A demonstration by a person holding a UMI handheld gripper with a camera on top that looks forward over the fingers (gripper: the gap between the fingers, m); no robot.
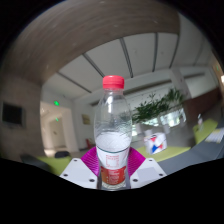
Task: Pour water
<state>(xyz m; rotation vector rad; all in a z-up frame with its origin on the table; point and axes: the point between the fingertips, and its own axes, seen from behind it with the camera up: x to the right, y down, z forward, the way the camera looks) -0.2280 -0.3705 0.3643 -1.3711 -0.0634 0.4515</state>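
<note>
Bottle: you are looking at a clear plastic water bottle with a red screw cap and a red-and-white label [113,135], standing upright and rising well above the fingers against the ceiling.
Position: it is sitting between the two fingers of the gripper [112,172], its lower body level with the magenta pads [90,160], with nothing else near it.
Hold: the pads are lying against both sides of the labelled band and appear to be clamping it, though the contact line is hard to read at this angle.
Weight: the contents are hard to judge, but with the cap still on you are probably carrying a fairly full, bottom-heavy load.
Stiffness: thin plastic like this is likely giving under pressure, so you are risking a dent or a squirt if you are squeezing hard once it is open.
Slip: the smooth label is offering little friction; the waist just above it is the safer band for your grip.
Cap: it is still in place, so no water is pouring yet.
Surroundings: a green leafy plant [160,105] is standing far right, beyond the bottle.
</note>
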